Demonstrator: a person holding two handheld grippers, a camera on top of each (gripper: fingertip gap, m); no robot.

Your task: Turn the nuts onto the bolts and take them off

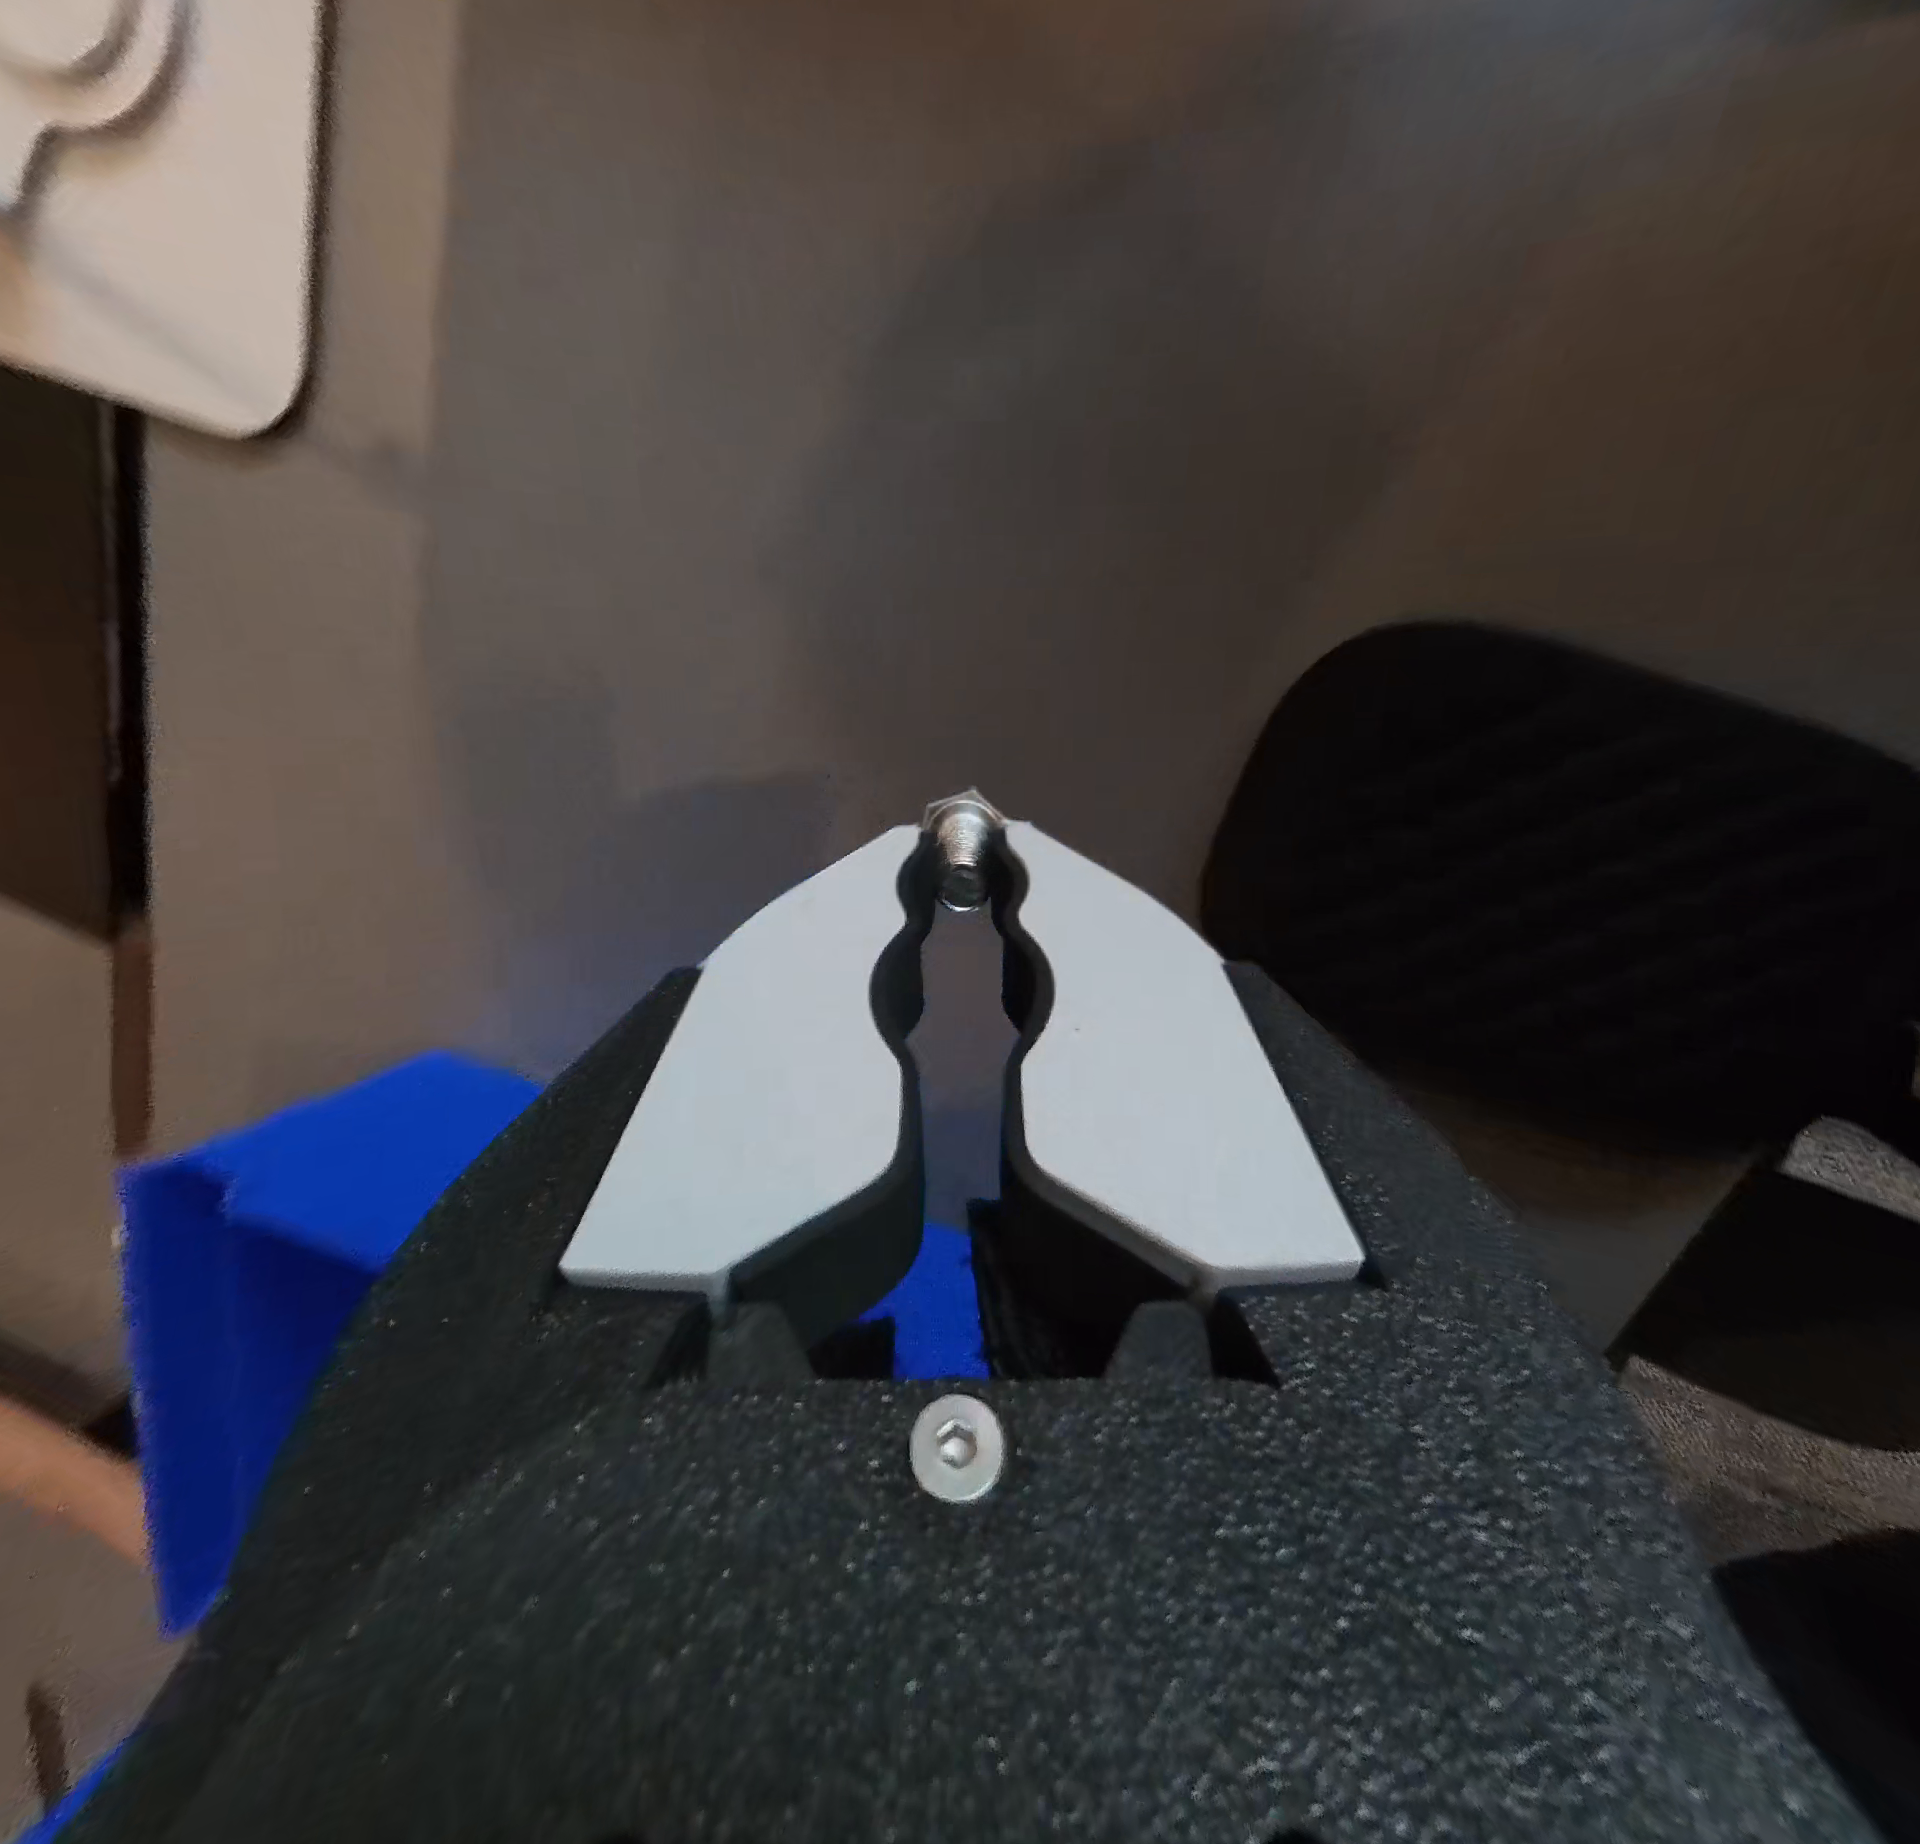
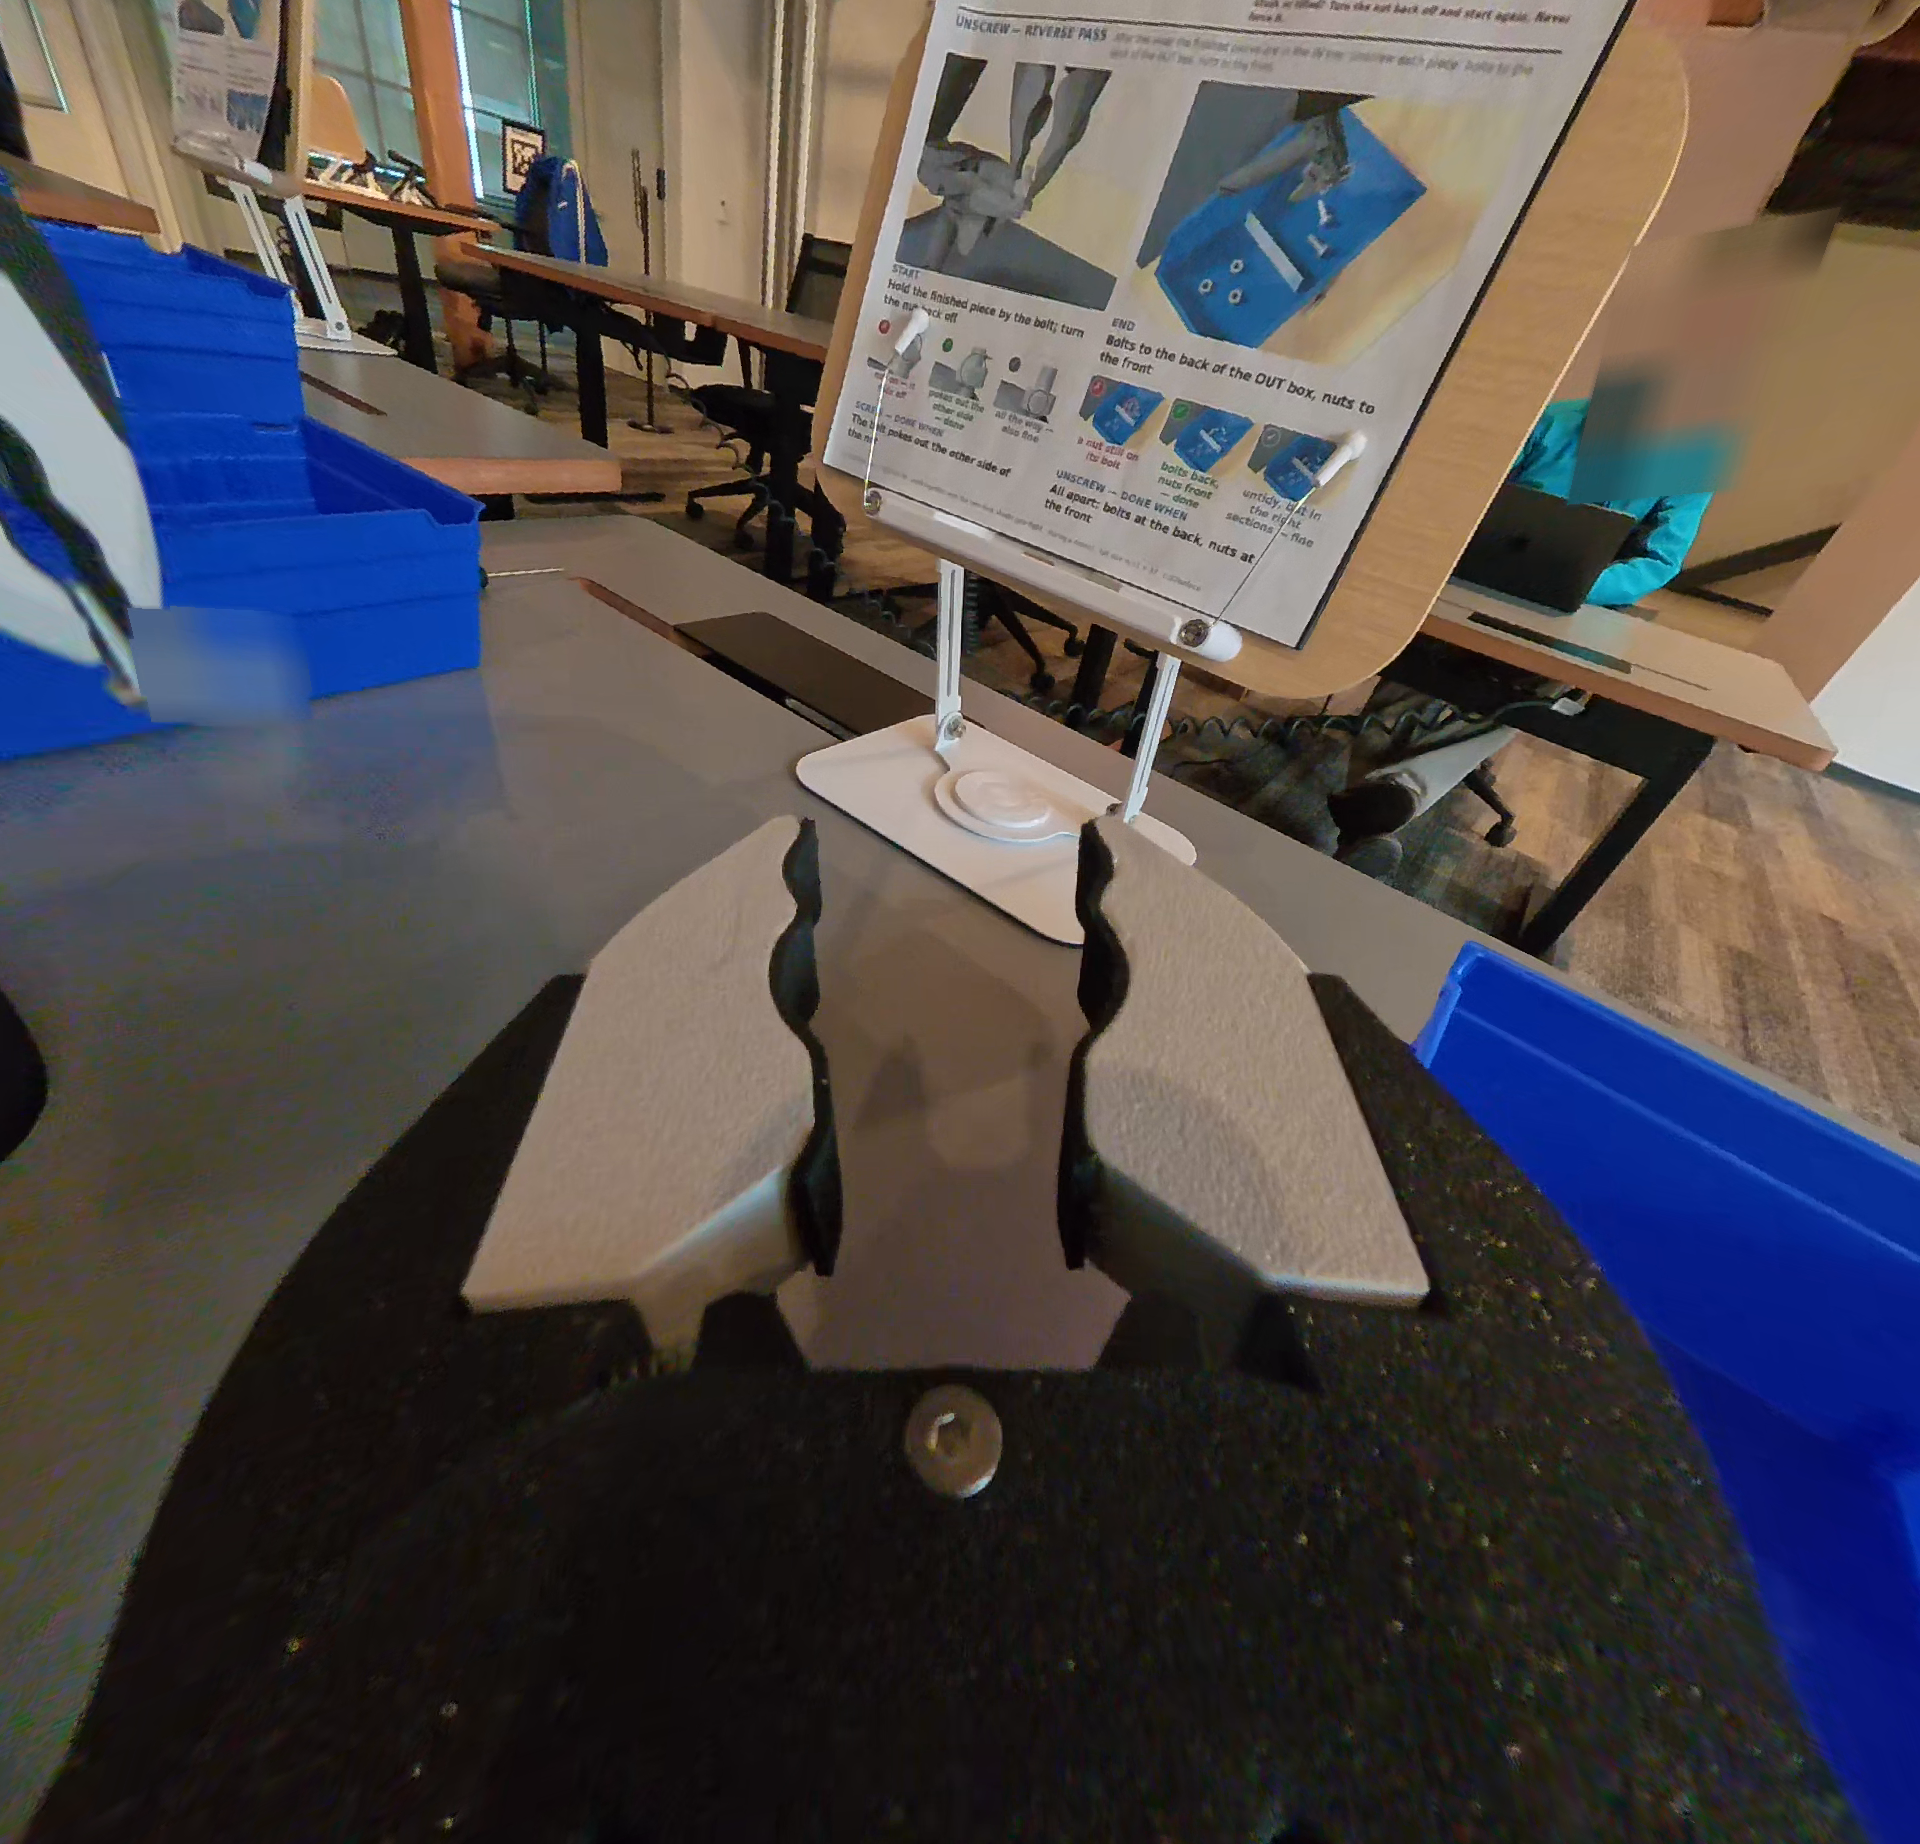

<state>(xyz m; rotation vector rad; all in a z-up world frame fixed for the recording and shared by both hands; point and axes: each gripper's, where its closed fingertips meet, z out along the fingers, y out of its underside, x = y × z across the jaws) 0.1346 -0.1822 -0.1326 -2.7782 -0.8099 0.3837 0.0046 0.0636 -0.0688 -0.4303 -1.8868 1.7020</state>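
Note:
In the left wrist view my left gripper is shut on a small silver bolt. The threaded shank points back toward the camera, and a hex nut or the head shows just beyond the fingertips. The gripper is held up above the grey table. In the right wrist view my right gripper is open and empty, low over the grey table. The left gripper also shows at the far left edge of the right wrist view, partly cut off.
Stacked blue bins stand at the left, and another blue bin lies at the right. A board with an instruction sheet stands on a white base ahead. A blue bin and a black chair back show under the left gripper. The tips of one gripper are about 30 cm away from the tips of the other.

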